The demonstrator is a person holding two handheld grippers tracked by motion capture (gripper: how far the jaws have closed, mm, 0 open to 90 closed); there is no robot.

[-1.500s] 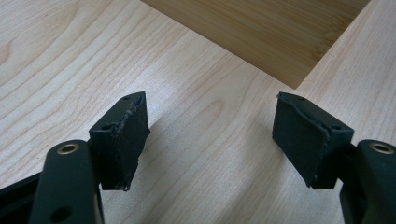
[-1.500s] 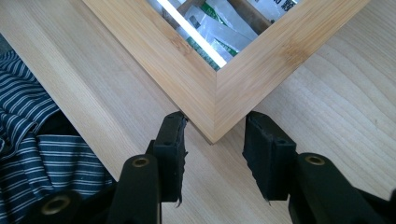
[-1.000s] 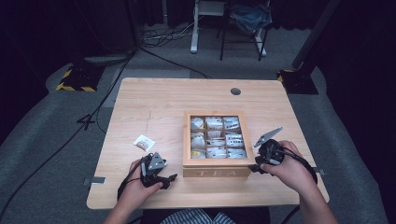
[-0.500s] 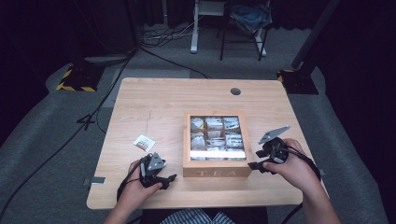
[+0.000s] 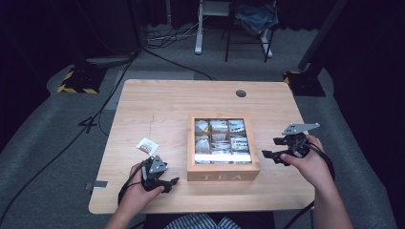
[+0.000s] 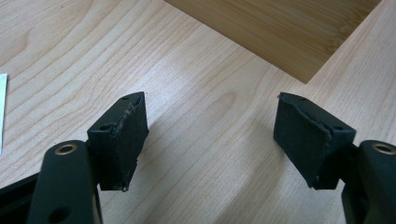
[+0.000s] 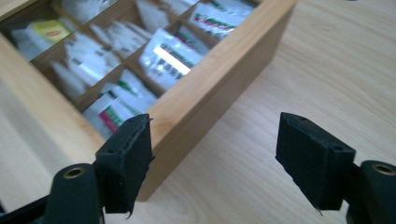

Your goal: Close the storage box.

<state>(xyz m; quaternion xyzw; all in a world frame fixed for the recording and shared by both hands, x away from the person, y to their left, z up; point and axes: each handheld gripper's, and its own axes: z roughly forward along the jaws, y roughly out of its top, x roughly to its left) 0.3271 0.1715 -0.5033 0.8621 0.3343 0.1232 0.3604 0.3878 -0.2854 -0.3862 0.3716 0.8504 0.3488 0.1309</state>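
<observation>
A wooden tea box (image 5: 223, 175) marked TEA stands in the middle of the table, its compartments full of white tea bags (image 5: 219, 126). A single tea bag (image 5: 147, 144) lies loose on the table to its left. My left gripper (image 5: 169, 185) rests near the front edge, left of the box, open over bare wood (image 6: 210, 135). My right gripper (image 5: 270, 148) is just off the box's right side; its jaws have just been opening and stand open (image 7: 215, 158). In the right gripper view the box's corner (image 7: 196, 107) lies beyond the left jaw, untouched.
The table (image 5: 162, 105) has a round cable hole (image 5: 240, 93) at the back right. Cables trail from both grippers over the front edge. A chair and stands sit on the floor beyond the table. The left gripper view shows the box's wall (image 6: 280, 28) ahead.
My right gripper has drawn back to the right from the box's front right corner and its jaws have opened. The left gripper has stayed put.
</observation>
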